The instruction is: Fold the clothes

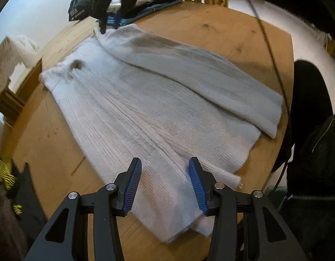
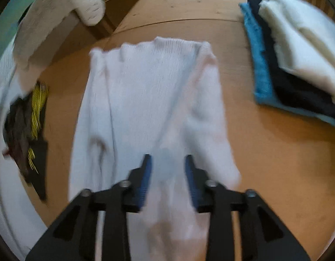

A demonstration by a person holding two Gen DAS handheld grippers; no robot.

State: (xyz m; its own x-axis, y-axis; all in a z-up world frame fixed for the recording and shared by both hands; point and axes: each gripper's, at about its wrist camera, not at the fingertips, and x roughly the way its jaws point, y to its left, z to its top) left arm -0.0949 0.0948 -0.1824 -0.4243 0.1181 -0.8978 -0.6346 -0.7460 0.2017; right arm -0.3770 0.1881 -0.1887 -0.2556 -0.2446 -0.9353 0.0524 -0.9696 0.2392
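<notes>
A soft, limp white knit sweater (image 1: 145,100) lies flat on the wooden counter (image 1: 221,26), best pinched at its hem, beneath both hand-held grippers, left (image 1: 165,182) and right (image 2: 167,180), jaws apart.

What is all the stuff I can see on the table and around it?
sweater: one, white knit, spread flat on the table, one sleeve folded across it
table: one, light brown wood, under everything
folded clothes: one stack, blue, dark and cream, at the sweater's far corner
dark cloth: one, black with yellow stripes, crumpled at the table edge
left claw: one, black with blue pads, open over the sweater's hem
right claw: one, black with blue pads, open over the sweater
</notes>
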